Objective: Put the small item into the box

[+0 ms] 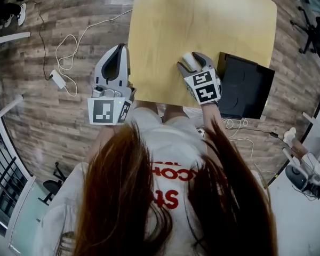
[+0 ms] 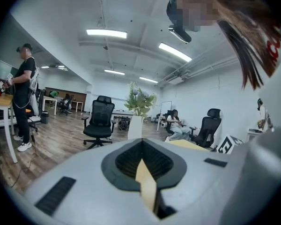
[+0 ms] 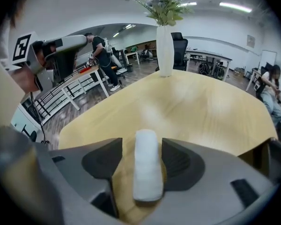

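Observation:
The small item (image 1: 189, 61) is a white padded roll lying on the light wooden table (image 1: 202, 20) near its front edge. My right gripper (image 1: 194, 64) rests around it, jaws open, with a gap on each side of the roll (image 3: 146, 170). In the right gripper view the right gripper (image 3: 141, 144) points across the table (image 3: 192, 102). The box (image 1: 245, 87) is black and open, and sits at the table's front right corner, just right of that gripper. My left gripper (image 1: 119, 48) hovers at the table's left edge, shut and holding nothing. The left gripper (image 2: 142, 142) faces out into the room.
A white vase with flowers (image 3: 165, 50) stands at the table's far edge. White cables and a power adapter (image 1: 58, 79) lie on the wooden floor to the left. Office chairs (image 2: 99, 121) and people are farther off in the room.

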A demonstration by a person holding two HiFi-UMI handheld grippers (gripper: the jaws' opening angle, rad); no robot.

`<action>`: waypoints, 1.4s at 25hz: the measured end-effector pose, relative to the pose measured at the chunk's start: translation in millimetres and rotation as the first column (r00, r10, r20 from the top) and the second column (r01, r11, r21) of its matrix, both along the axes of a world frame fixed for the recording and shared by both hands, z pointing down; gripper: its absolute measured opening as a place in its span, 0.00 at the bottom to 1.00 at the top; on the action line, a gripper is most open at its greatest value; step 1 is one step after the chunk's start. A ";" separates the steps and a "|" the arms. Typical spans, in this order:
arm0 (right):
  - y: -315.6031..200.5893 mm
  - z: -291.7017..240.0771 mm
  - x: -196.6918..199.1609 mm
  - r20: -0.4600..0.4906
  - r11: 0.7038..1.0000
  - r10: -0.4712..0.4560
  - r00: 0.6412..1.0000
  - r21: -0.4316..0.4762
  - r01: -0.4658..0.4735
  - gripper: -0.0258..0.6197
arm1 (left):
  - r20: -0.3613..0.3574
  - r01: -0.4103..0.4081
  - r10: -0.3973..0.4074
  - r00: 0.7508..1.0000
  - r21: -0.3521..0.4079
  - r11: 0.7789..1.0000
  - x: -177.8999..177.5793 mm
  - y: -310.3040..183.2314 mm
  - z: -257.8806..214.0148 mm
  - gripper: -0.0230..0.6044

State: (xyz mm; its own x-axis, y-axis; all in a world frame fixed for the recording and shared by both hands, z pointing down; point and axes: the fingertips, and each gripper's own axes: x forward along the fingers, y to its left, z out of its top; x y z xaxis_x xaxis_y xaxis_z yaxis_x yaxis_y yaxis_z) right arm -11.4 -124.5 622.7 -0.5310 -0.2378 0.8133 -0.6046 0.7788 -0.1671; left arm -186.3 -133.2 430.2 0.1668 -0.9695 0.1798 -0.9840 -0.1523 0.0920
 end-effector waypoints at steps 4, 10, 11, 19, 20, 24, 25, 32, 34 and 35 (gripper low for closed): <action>-4.2 2.1 4.3 -0.042 0.999 0.011 0.999 0.033 -0.010 0.40 | -0.020 0.019 -0.019 1.000 0.000 1.000 -0.1 -2.0 -2.8 0.05; -9.0 -3.4 4.7 -0.028 0.999 0.009 1.000 0.046 -0.007 0.26 | -0.015 0.019 -0.019 1.000 0.033 0.999 0.6 -7.3 -7.7 0.05; -11.8 -8.6 4.3 -0.012 0.998 0.016 1.000 0.055 -0.015 0.26 | -0.014 0.020 -0.019 1.000 0.039 0.999 0.6 -8.3 -9.7 0.05; -59.8 -82.1 4.1 0.223 0.975 0.125 0.967 0.154 -0.161 0.26 | 0.011 0.021 -0.022 1.000 0.090 0.996 -5.6 -21.2 -32.0 0.05; -66.7 -94.7 5.3 0.253 0.968 0.133 0.958 0.175 -0.181 0.26 | 0.013 0.022 -0.024 1.000 0.103 0.994 -6.7 -22.8 -37.1 0.05; -87.4 -153.7 9.9 0.393 0.927 0.148 0.908 0.266 -0.266 0.26 | 0.011 0.035 -0.037 0.999 0.146 0.989 -10.8 -27.0 -59.1 0.05; -91.4 -170.3 10.2 0.428 0.913 0.143 0.892 0.291 -0.286 0.26 | 0.008 0.040 -0.041 0.999 0.158 0.987 -12.1 -28.8 -65.6 0.05; -106.6 -273.8 17.6 0.605 0.791 0.065 0.793 0.453 -0.411 0.26 | 0.023 0.050 -0.057 0.998 0.253 0.966 -16.2 -36.2 -111.3 0.05; -107.6 -292.1 21.2 0.633 0.765 0.045 0.773 0.475 -0.434 0.26 | 0.031 0.054 -0.065 0.997 0.270 0.961 -17.7 -36.9 -120.3 0.05; -108.1 -298.5 22.6 0.641 0.757 0.037 0.767 0.483 -0.441 0.26 | 0.035 0.054 -0.067 0.997 0.278 0.959 -18.0 -37.6 -124.3 0.05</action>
